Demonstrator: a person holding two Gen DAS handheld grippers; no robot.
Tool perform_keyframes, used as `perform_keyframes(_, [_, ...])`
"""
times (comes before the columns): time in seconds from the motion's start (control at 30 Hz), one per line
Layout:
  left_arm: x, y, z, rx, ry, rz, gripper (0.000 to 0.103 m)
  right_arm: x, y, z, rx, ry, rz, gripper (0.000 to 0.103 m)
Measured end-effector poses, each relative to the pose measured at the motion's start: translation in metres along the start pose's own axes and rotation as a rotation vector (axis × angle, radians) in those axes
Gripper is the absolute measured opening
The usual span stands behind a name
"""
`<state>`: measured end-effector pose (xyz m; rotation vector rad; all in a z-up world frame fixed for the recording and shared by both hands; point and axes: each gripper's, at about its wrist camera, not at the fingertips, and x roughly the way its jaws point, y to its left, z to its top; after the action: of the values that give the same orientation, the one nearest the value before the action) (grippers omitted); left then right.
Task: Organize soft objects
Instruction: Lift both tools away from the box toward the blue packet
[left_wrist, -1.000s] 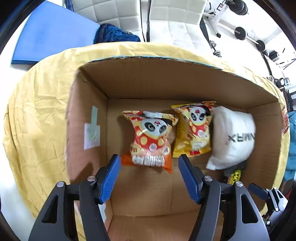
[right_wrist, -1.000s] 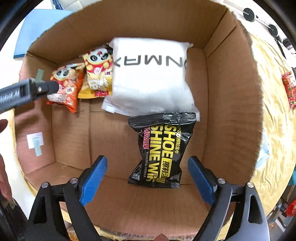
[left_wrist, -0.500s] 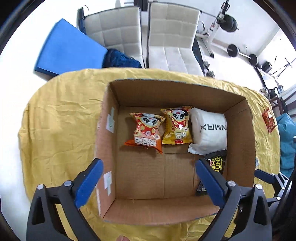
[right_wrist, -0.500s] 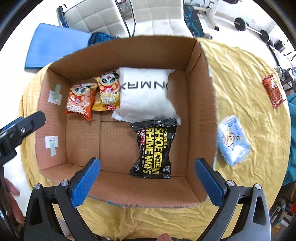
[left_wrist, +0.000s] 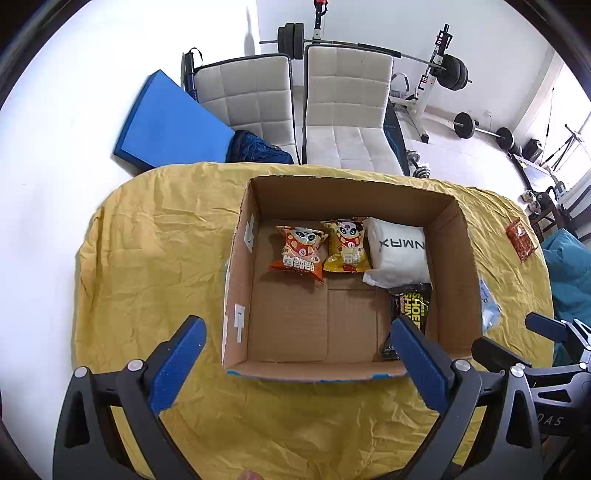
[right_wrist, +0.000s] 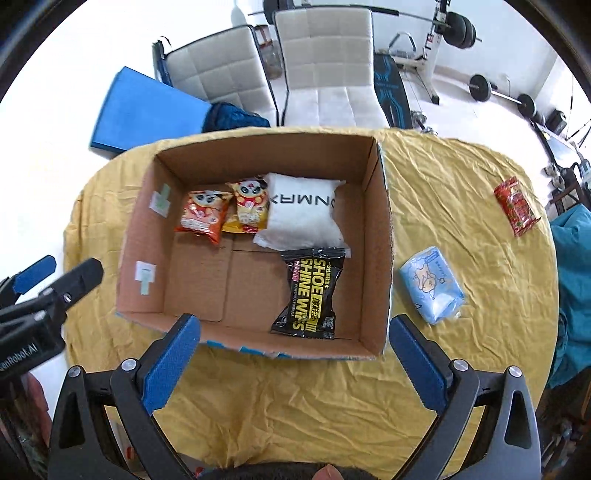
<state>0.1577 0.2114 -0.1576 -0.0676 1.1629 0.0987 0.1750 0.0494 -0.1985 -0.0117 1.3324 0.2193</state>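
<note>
- Since a second ago both my grippers have lifted out of the open brown cardboard box; the whole crumpled yellow cloth now shows.
- Inside lie a crinkly orange panda snack bag, a yellow panda snack bag, a puffy white pouch and a glossy black shoe-wipes packet.
- Only the right view fully shows the pale-blue tissue pack and the red sachet on the cloth.
- My left gripper and right gripper point steeply down, fingers wide and empty.
</note>
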Motion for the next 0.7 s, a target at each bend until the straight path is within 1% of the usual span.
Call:
perform_keyframes(0.2, [-0.022, -0.011, -0.012, 0.003, -0.018, 0.013, 0.103, -0.033, 0.001, -0.014, -0.014, -0.037, 0.029, 0.103])
perform_keyframes(0.47, [-0.037, -0.03, -0.009, -0.027, -0.027, -0.012, 0.103, -0.055, -0.007, -0.02, -0.019, -0.058, 0.069, 0.103])
perform_keyframes(0.57, [-0.042, -0.053, -0.003, -0.017, -0.039, -0.028, 0.103, -0.06, -0.022, -0.019, -0.003, -0.063, 0.083, 0.103])
perform_keyframes(0.7, [-0.036, -0.095, 0.008, 0.011, -0.022, -0.052, 0.103, -0.067, -0.059, -0.018, 0.037, -0.066, 0.085, 0.103])
